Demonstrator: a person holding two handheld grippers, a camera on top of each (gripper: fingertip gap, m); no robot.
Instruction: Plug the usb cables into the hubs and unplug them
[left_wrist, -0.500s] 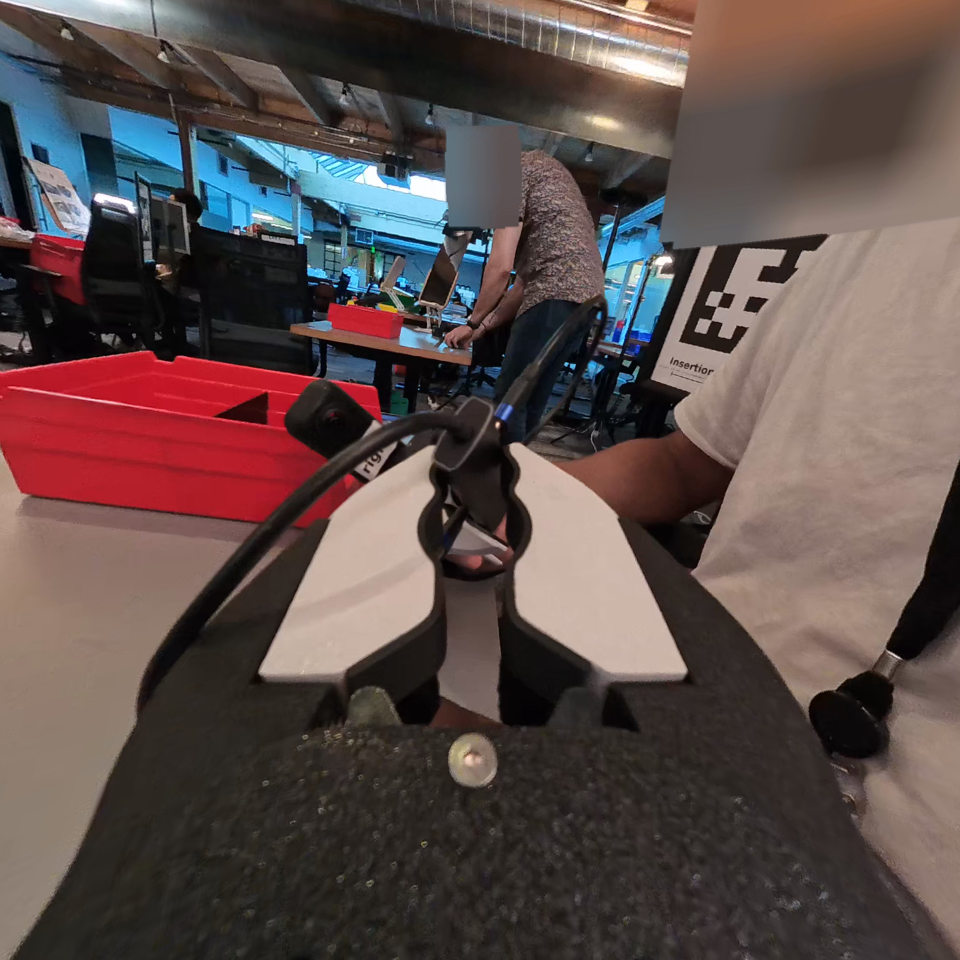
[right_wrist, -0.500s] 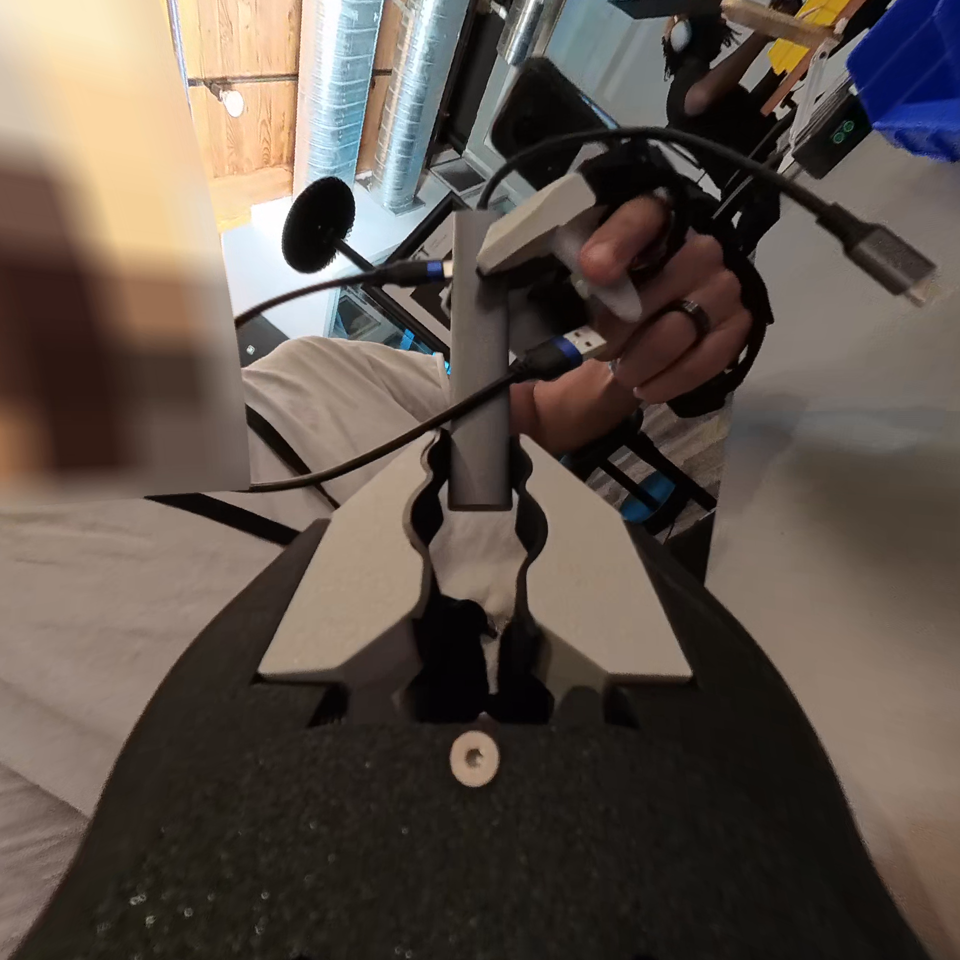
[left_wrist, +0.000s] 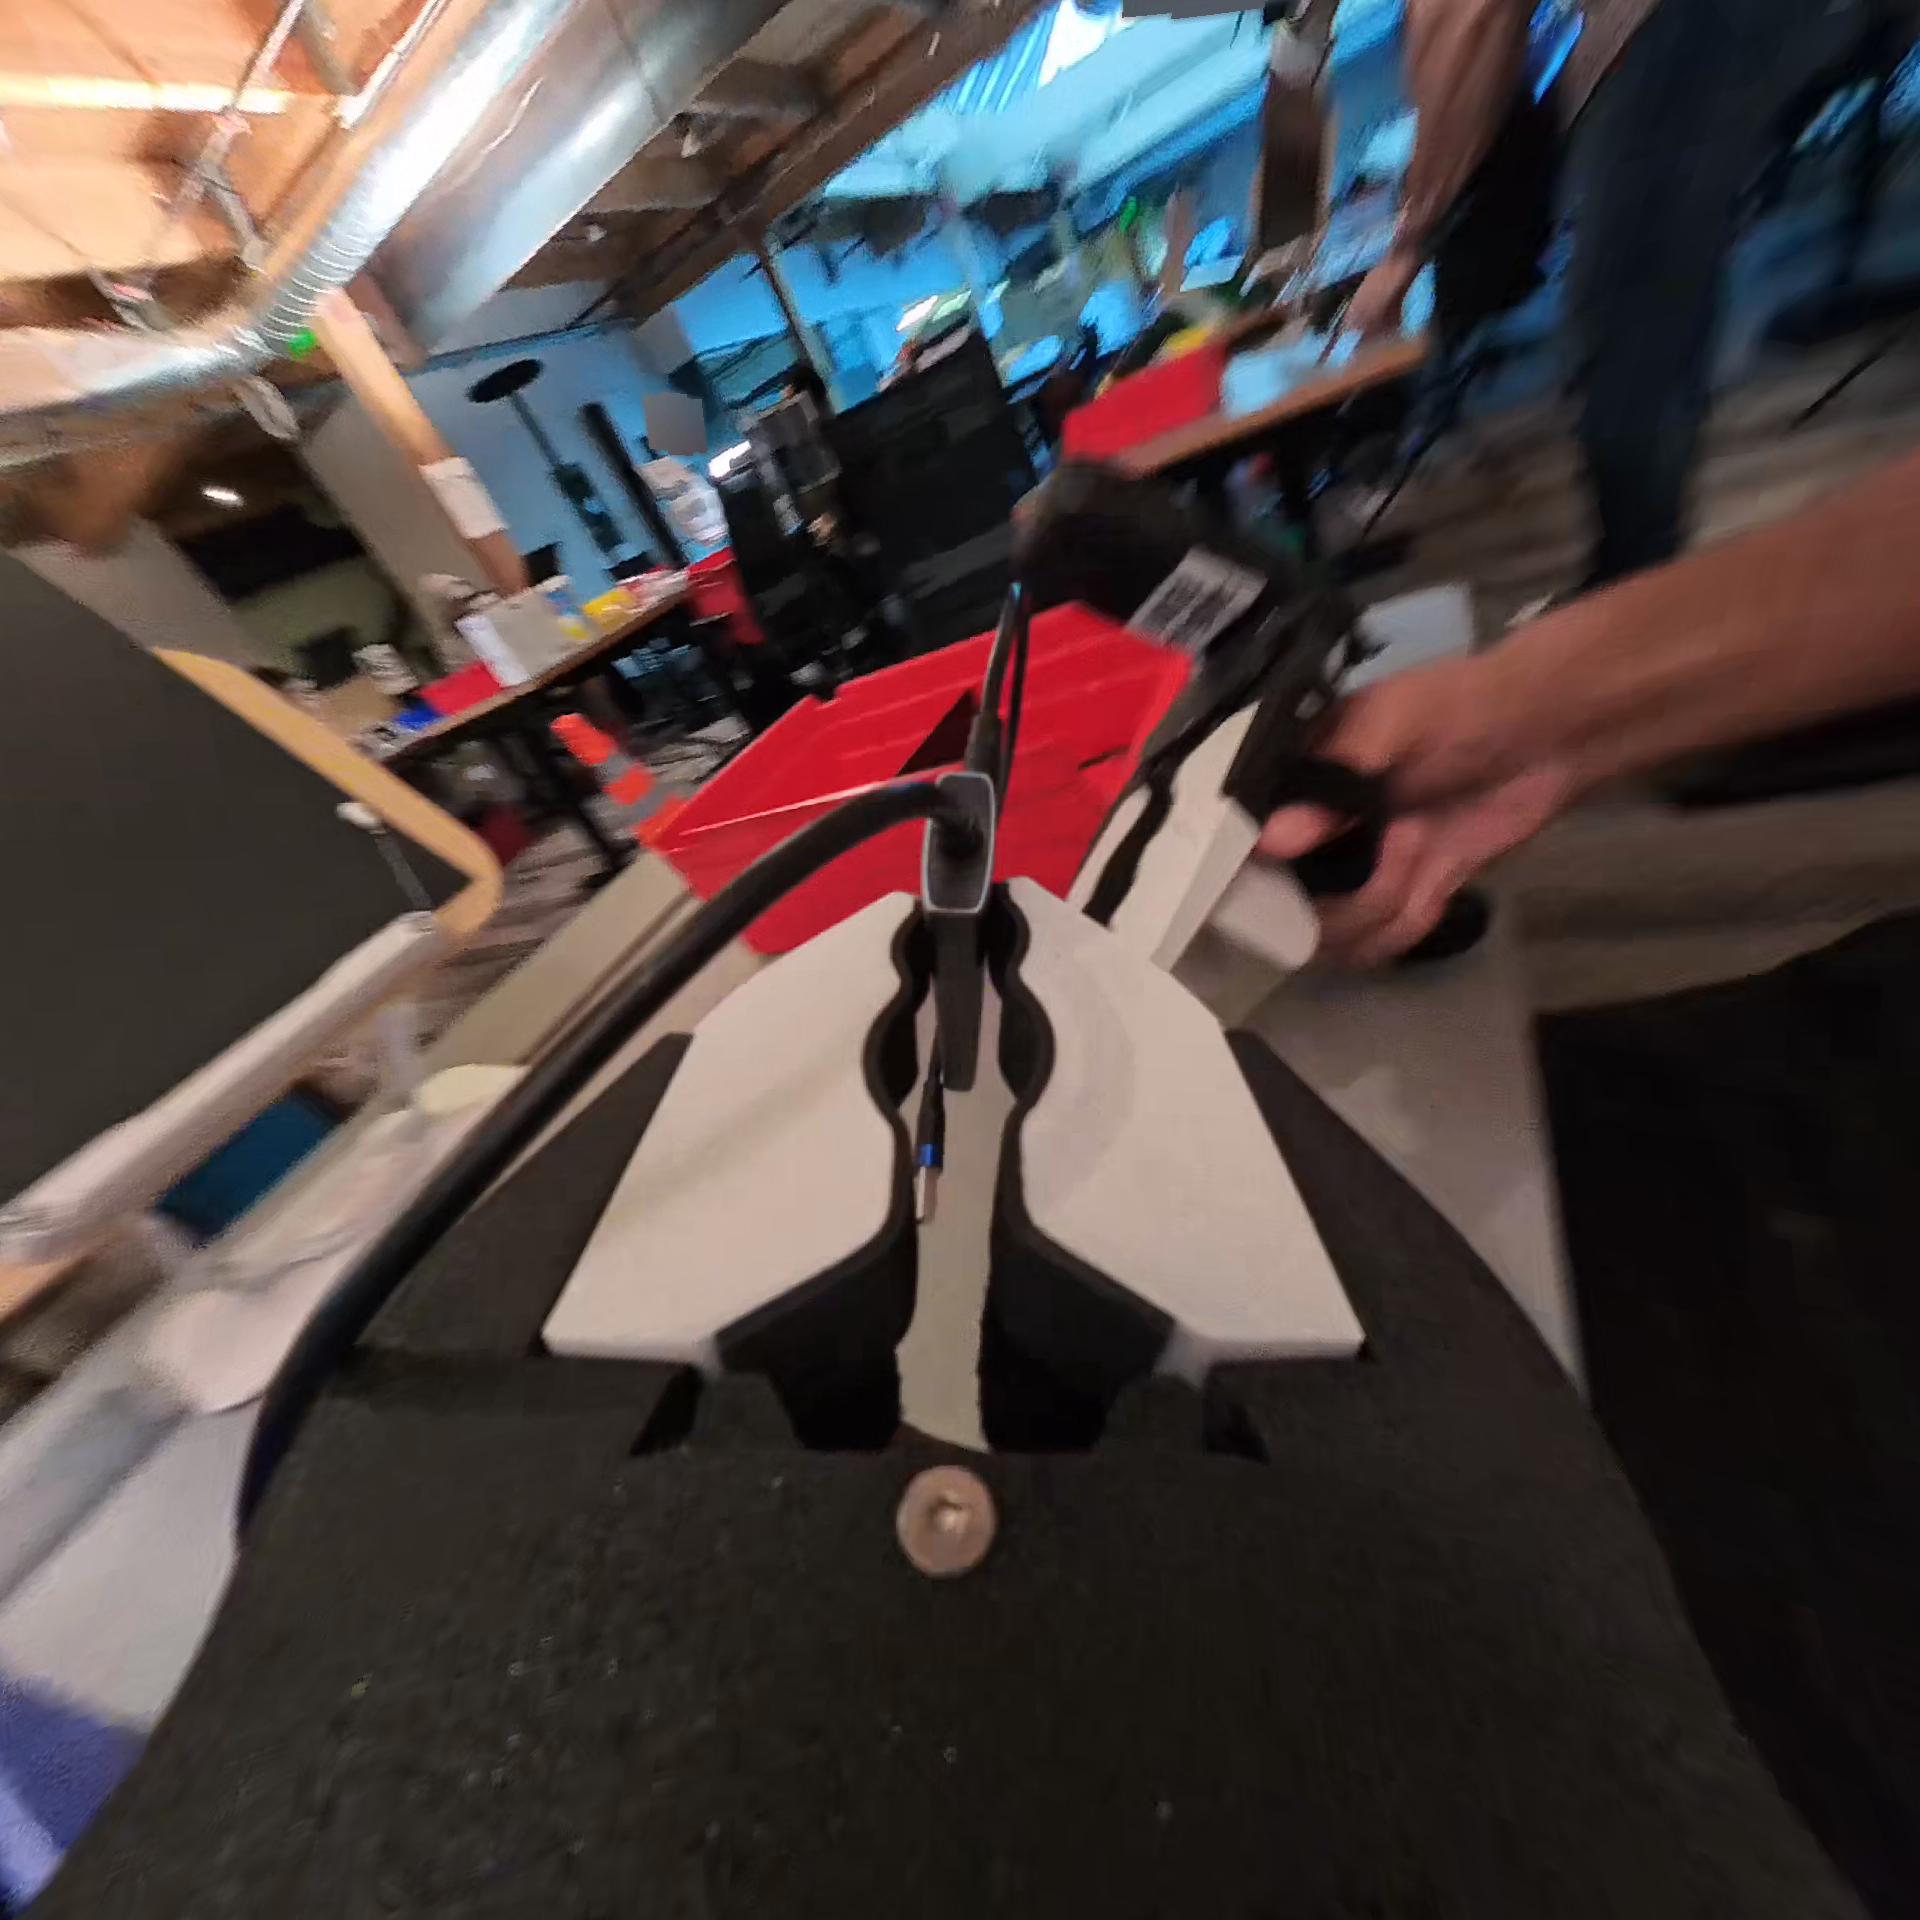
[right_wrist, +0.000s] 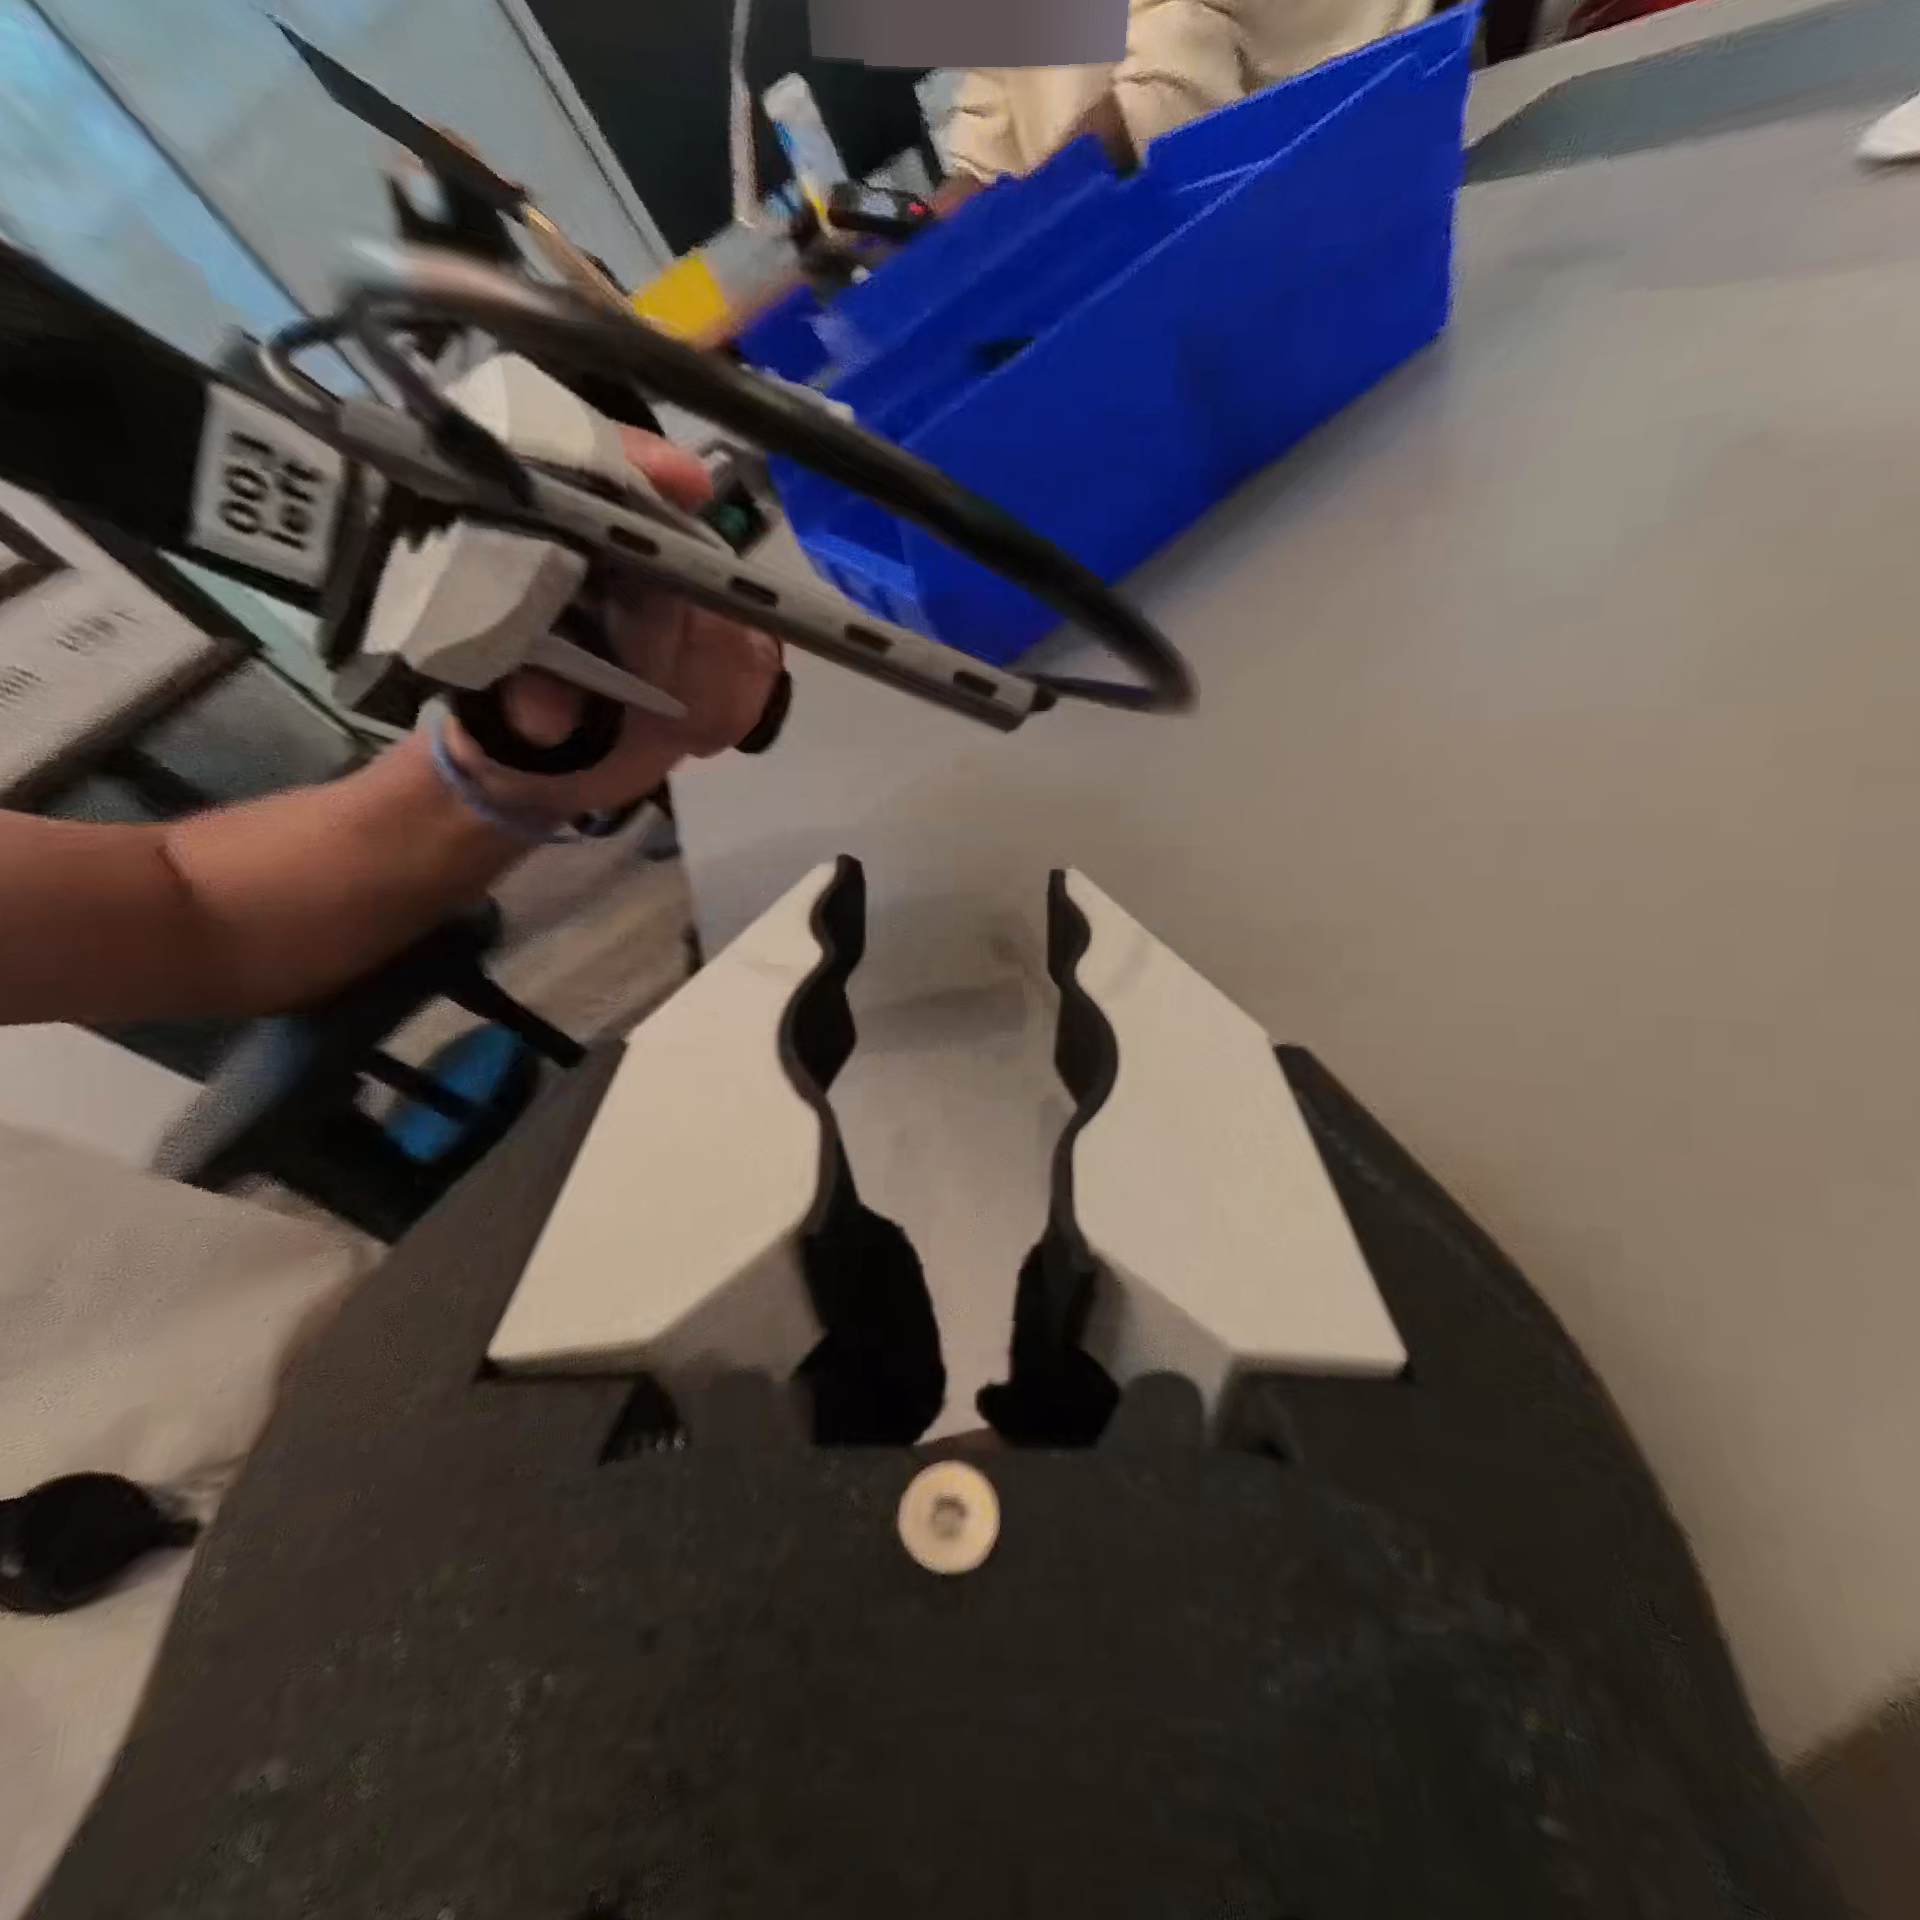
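My left gripper (left_wrist: 956, 914) is shut on the end of a grey USB hub (left_wrist: 961, 842), which stands edge-on between the fingers. The hub's thick black cable (left_wrist: 623, 987) curves away down to the left. A thin cable with a blue-ringed USB plug (left_wrist: 928, 1153) hangs loose between the fingers. My right gripper (right_wrist: 951, 883) is open and empty above the grey table (right_wrist: 1455, 831). In the right wrist view the left gripper (right_wrist: 603, 499) holds the hub (right_wrist: 810, 613), several ports showing, cable (right_wrist: 935, 499) looping over it. The right gripper (left_wrist: 1195, 821) also shows in the left wrist view.
A red bin (left_wrist: 862, 748) stands on the table behind the hub. A blue bin (right_wrist: 1195, 343) stands at the back of the table in the right wrist view. The person's arms and torso are close on both sides. Desks and chairs fill the room behind. Across from one pair of fingers to the other is roughly 9 cm.
My right gripper has let go of the hub, opened and drawn away from it. The left gripper keeps the hub and has swung round. Both views are blurred by motion.
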